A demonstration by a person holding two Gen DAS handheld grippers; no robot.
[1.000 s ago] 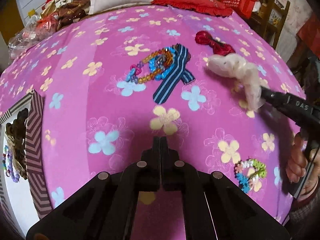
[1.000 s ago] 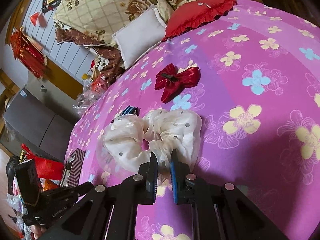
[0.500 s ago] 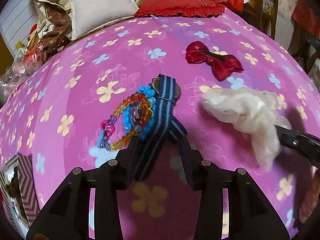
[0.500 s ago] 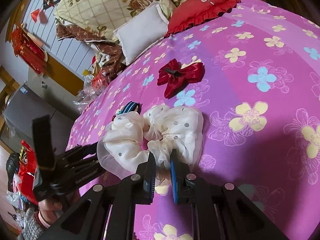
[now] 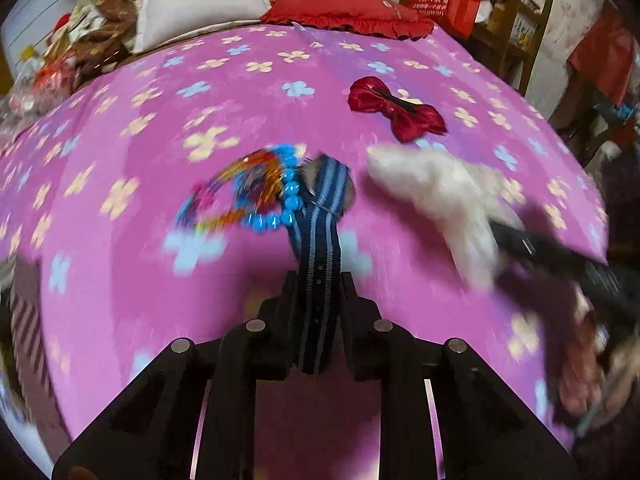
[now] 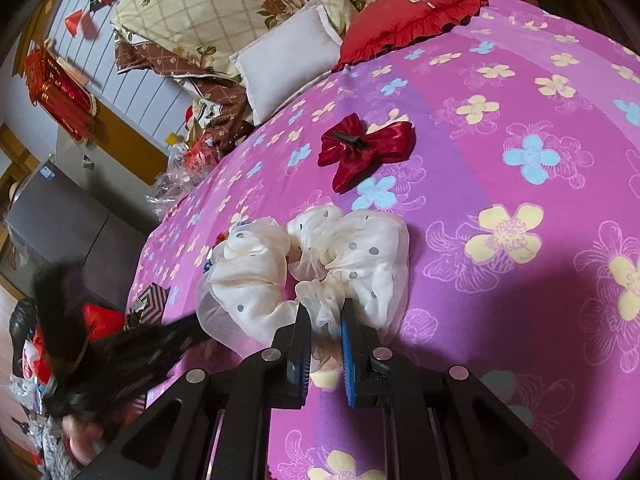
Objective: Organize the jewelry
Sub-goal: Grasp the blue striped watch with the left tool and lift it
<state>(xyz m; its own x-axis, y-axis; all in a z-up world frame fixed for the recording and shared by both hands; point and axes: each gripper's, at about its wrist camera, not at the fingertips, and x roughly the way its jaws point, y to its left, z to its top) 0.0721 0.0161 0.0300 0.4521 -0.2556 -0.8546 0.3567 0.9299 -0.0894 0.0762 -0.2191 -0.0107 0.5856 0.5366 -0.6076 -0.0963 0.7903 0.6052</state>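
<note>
Fingers of the left gripper [image 5: 319,300] close on a blue striped strap [image 5: 320,240], which runs up between them and away over the pink flowered bedspread [image 5: 120,280]. The far end of the strap lies against a tangle of bead bracelets [image 5: 256,196], bright blue and orange ones among them, just left of the strap; the tangle is blurred, so the separate pieces cannot be told apart. Right of the strap sits a cream scrunchie [image 5: 440,196], and beyond the scrunchie, farther from the strap, lies a red satin bow clip [image 5: 396,110].

In the right wrist view, the right gripper [image 6: 325,334] pinches the near edge of the cream scrunchie [image 6: 312,264], a fold of dotted fabric caught between its blue-padded fingers [image 6: 347,344]. The scrunchie rests on the bedspread [image 6: 520,160], with the bow clip [image 6: 366,148] beyond it and well apart. Left of the scrunchie, the blurred left gripper [image 6: 188,334] reaches in low. A striped box [image 6: 150,300] shows left of the scrunchie, near the bedspread's edge. Behind the bow clip, at the head of the bed, lie a white pillow [image 6: 288,52] and a red frilled cushion [image 6: 412,16].
</note>
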